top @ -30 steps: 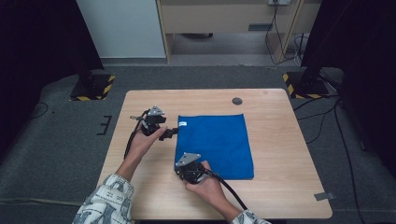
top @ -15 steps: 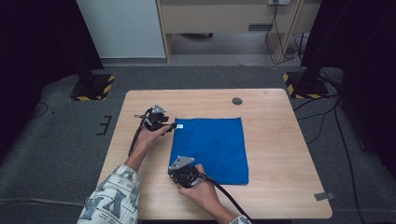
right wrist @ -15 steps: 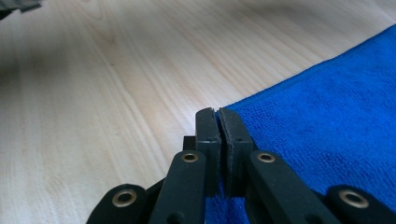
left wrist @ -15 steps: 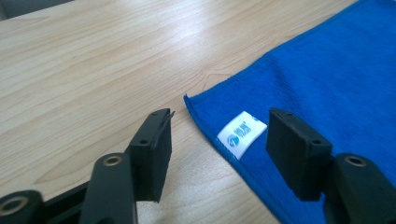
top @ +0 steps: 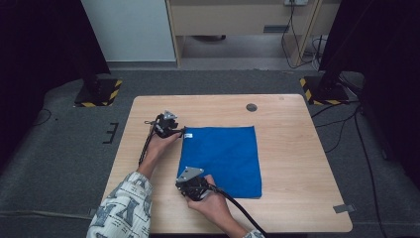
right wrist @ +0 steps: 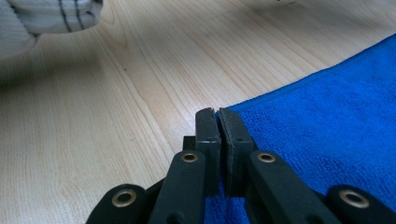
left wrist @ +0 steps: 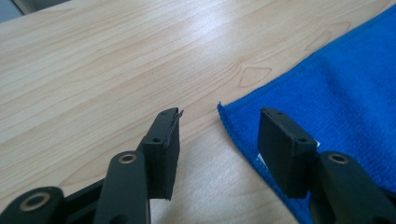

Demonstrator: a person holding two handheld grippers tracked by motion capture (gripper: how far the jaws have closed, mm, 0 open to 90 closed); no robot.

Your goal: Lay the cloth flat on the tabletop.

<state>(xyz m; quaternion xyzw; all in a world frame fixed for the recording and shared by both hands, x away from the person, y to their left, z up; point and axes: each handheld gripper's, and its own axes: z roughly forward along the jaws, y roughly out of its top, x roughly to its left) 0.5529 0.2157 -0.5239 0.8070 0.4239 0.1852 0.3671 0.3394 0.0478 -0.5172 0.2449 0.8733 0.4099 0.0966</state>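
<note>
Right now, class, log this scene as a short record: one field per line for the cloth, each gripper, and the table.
cloth: blue cloth lying flat and spread on the table
left gripper: left gripper open, jaws either side of the cloth's far-left corner, not yet closed on it
right gripper: right gripper shut on the cloth's near-left corner
table: wooden table, with a small dark round spot near its far edge
sleeve: patterned sleeve on the left arm
</note>
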